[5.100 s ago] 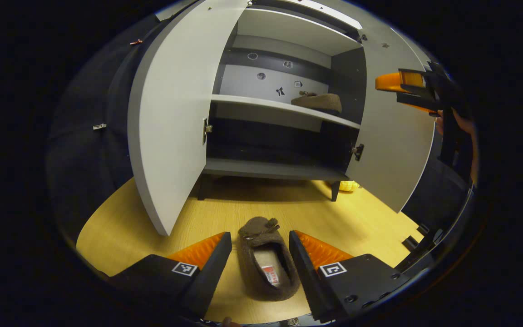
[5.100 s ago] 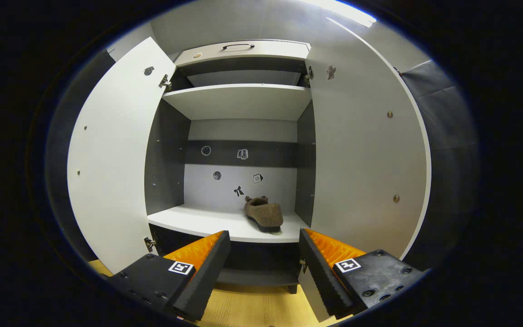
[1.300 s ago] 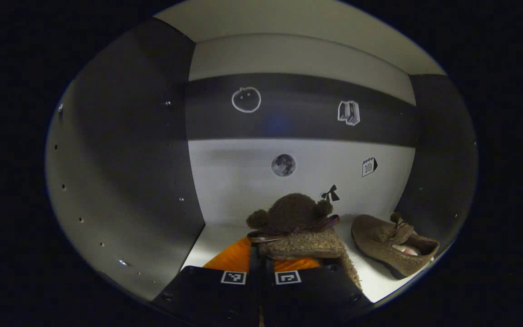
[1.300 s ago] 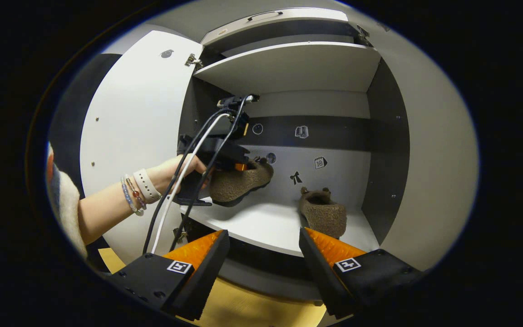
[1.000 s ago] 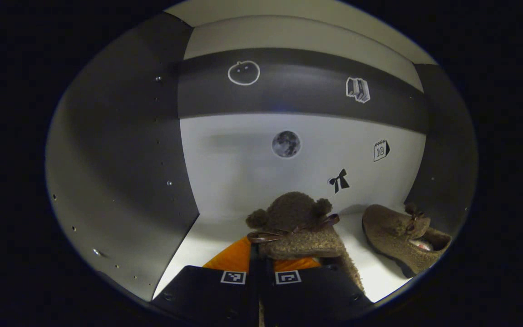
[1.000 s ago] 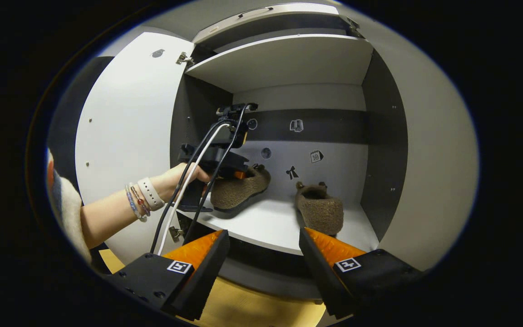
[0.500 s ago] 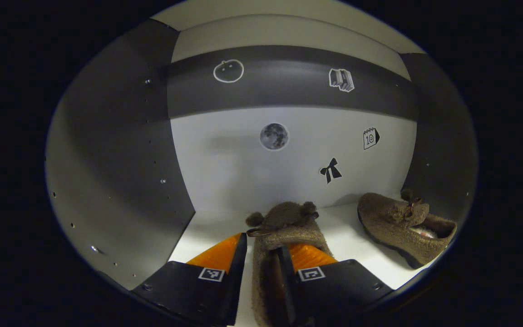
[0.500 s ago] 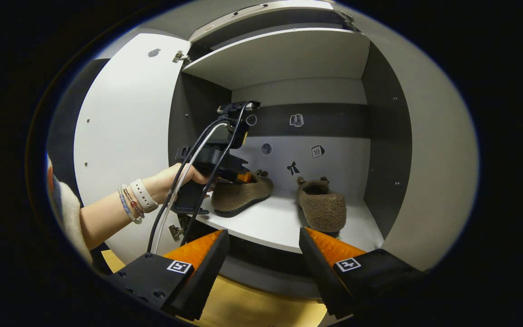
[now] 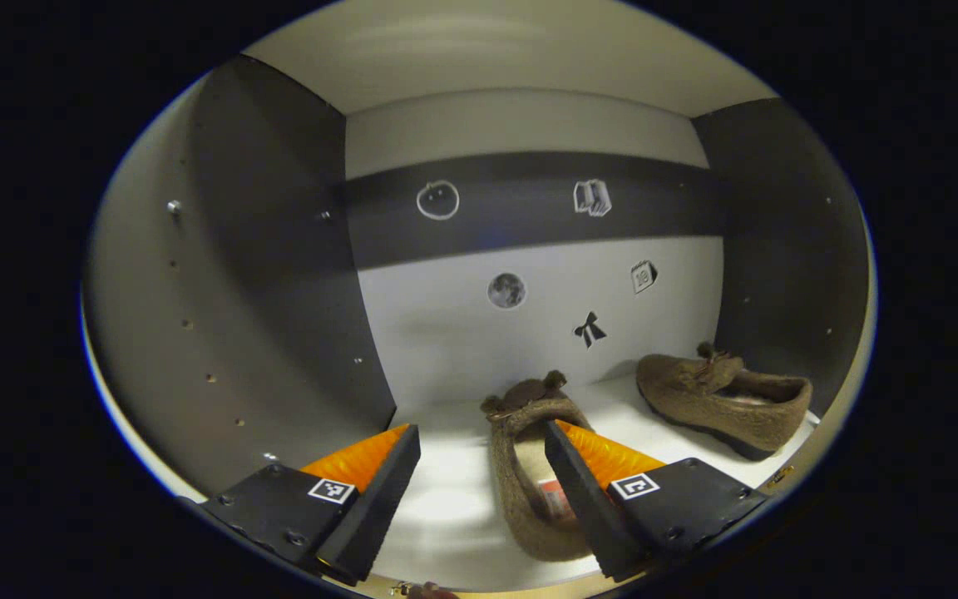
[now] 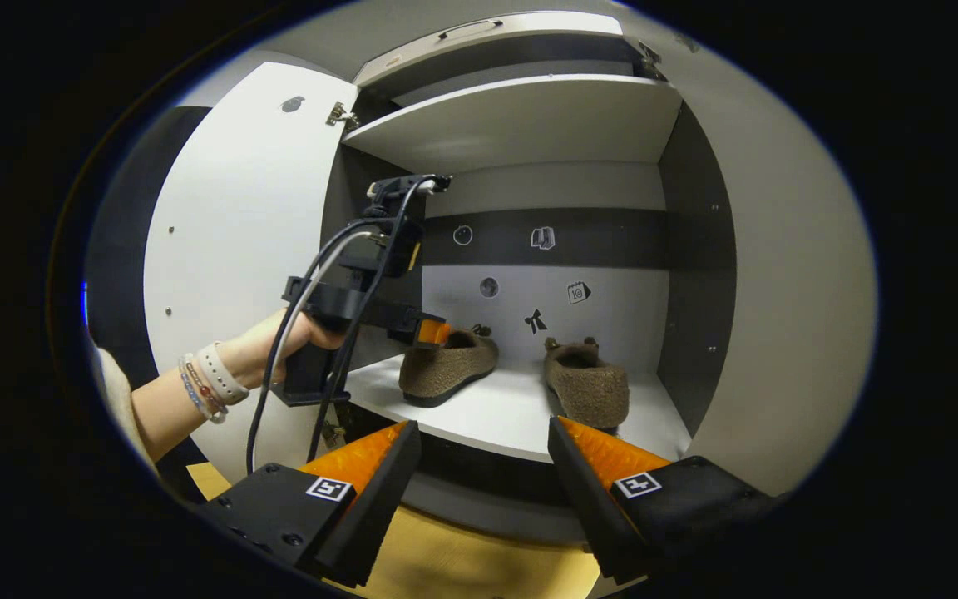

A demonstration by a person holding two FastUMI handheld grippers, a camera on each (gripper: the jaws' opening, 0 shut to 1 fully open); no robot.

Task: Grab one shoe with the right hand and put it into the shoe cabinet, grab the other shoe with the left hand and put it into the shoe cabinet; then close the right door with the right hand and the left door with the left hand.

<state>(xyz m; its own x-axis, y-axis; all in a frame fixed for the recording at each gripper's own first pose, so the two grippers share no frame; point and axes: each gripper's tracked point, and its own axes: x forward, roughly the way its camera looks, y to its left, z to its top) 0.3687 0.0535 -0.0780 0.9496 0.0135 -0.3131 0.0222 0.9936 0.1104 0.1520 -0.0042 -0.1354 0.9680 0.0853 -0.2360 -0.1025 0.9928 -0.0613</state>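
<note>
On shelf [image 10: 487,412], fuzzy brown shoes [image 10: 447,363]

Pale wooden floor [image 10: 487,570] at the bottom of the right gripper view. Above it, shoe cabinet [image 10: 699,249] with dark side walls, white shelf [image 10: 496,408], left door [image 10: 238,216] swung open at upper left. In the left gripper view, grey back panel [image 9: 446,333] crossed by a dark band [image 9: 512,208], dotted with small stickers [image 9: 506,290].
</note>
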